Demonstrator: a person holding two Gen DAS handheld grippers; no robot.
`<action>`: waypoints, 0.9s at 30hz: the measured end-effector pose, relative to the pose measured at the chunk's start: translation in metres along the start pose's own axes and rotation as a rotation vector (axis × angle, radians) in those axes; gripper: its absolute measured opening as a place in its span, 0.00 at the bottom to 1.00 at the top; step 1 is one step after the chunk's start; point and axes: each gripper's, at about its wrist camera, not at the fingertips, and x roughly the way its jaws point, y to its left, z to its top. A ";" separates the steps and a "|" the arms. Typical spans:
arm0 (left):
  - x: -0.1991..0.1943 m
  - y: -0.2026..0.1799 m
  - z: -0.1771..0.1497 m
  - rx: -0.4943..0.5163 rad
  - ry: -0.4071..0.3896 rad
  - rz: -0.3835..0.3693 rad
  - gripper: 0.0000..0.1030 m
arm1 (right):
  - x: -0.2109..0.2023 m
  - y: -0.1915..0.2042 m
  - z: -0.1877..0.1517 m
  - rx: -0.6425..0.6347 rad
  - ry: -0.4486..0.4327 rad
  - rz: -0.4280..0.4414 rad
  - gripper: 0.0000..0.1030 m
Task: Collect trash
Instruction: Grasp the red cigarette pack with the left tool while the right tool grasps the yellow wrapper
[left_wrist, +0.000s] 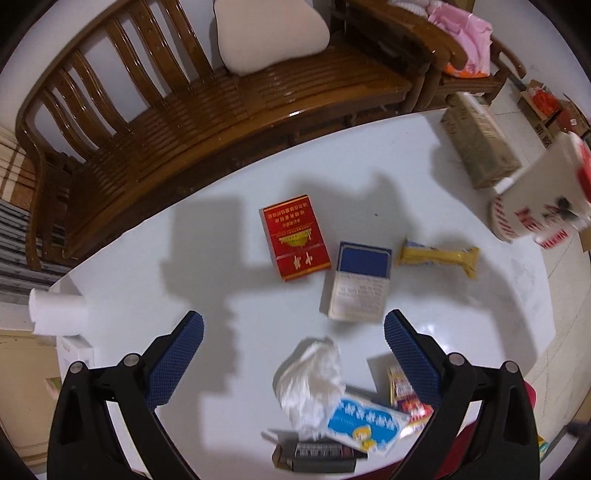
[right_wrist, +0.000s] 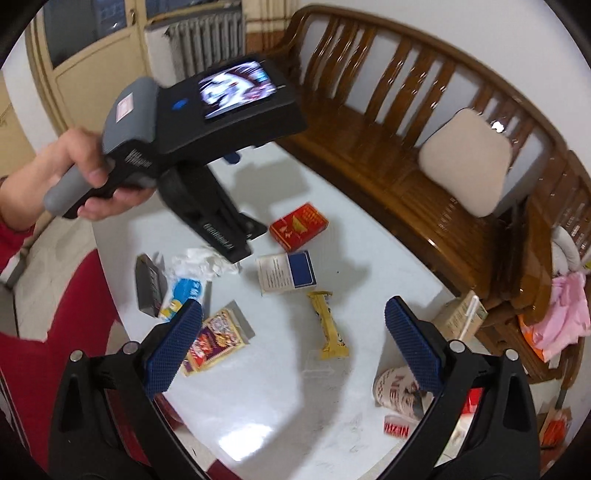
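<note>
Left claw (left_wrist: 293, 354) wide, empty, above white worktop (left_wrist: 155, 295); crumpled tissue (left_wrist: 312, 384) lies between its fingers, below them. Right claw (right_wrist: 293, 343) wide, empty, over worktop near yellow snack bar wrapper (right_wrist: 328, 325). Trash scattered on worktop: red cigarette pack (left_wrist: 295, 238), blue-and-white pack (left_wrist: 360, 282) just beside it, colourful sachet (right_wrist: 218, 339), blue-and-white packet (left_wrist: 360, 424) touching tissue, dark small box (right_wrist: 149, 286). Paper cup (right_wrist: 399, 391) lies on its side near worktop edge. Person's hand (right_wrist: 70, 177) grips left device handle. Wooden bench (left_wrist: 184, 110) beyond worktop.
</note>
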 end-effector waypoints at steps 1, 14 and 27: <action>0.009 0.000 0.006 0.000 0.012 -0.007 0.93 | 0.009 -0.002 0.002 -0.013 0.021 0.010 0.94; 0.086 0.012 0.051 -0.040 0.120 -0.051 0.93 | 0.118 -0.004 -0.003 -0.129 0.266 0.049 0.94; 0.135 0.014 0.060 -0.084 0.195 -0.068 0.93 | 0.182 -0.001 -0.019 -0.161 0.413 0.047 0.88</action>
